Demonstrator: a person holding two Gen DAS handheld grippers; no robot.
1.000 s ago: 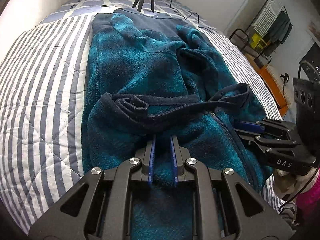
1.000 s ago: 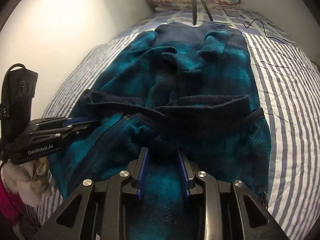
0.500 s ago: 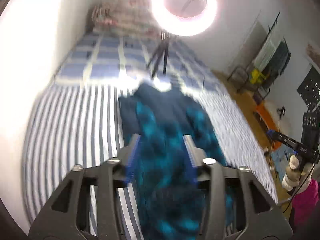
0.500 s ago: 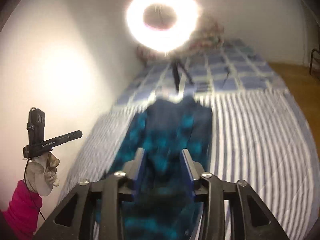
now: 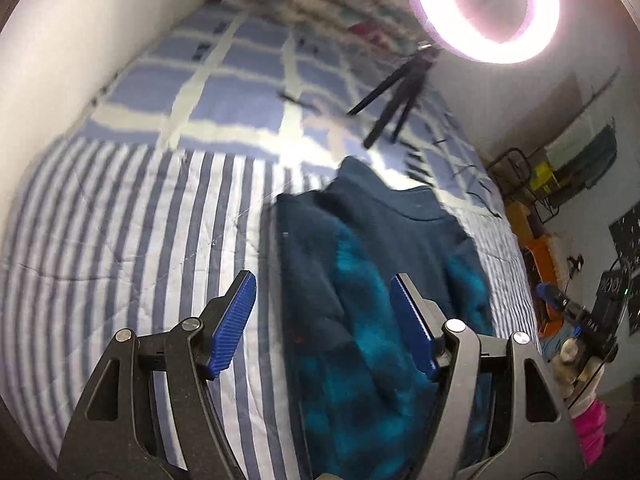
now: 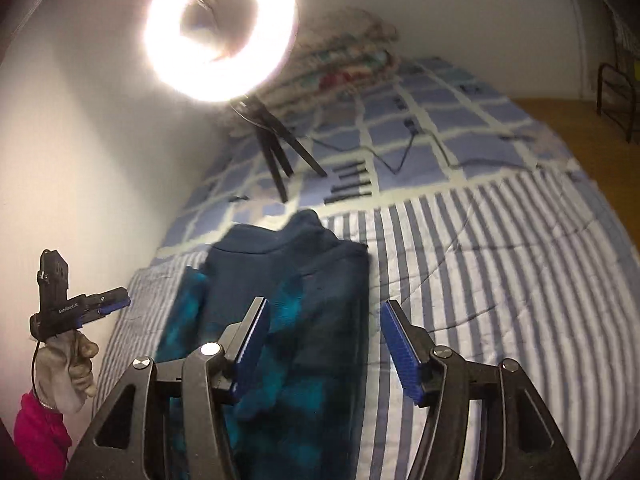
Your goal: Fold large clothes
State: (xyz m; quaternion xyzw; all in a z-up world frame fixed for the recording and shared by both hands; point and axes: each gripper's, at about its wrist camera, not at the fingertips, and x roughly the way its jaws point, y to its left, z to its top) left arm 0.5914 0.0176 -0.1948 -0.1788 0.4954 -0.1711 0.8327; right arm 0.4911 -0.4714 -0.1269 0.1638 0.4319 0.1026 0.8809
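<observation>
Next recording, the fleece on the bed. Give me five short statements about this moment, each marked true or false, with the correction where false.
1. The left gripper is clamped on the teal fleece jacket. False: its jaws stand apart, nothing pressed between the pads.
2. The right gripper is open and empty. True.
3. The jacket lies on a striped bedspread. True.
4. The ring light is switched off. False: it glows brightly.
5. The ring light's tripod stands on the floor beside the bed. False: it stands on the bed, beyond the jacket.
</observation>
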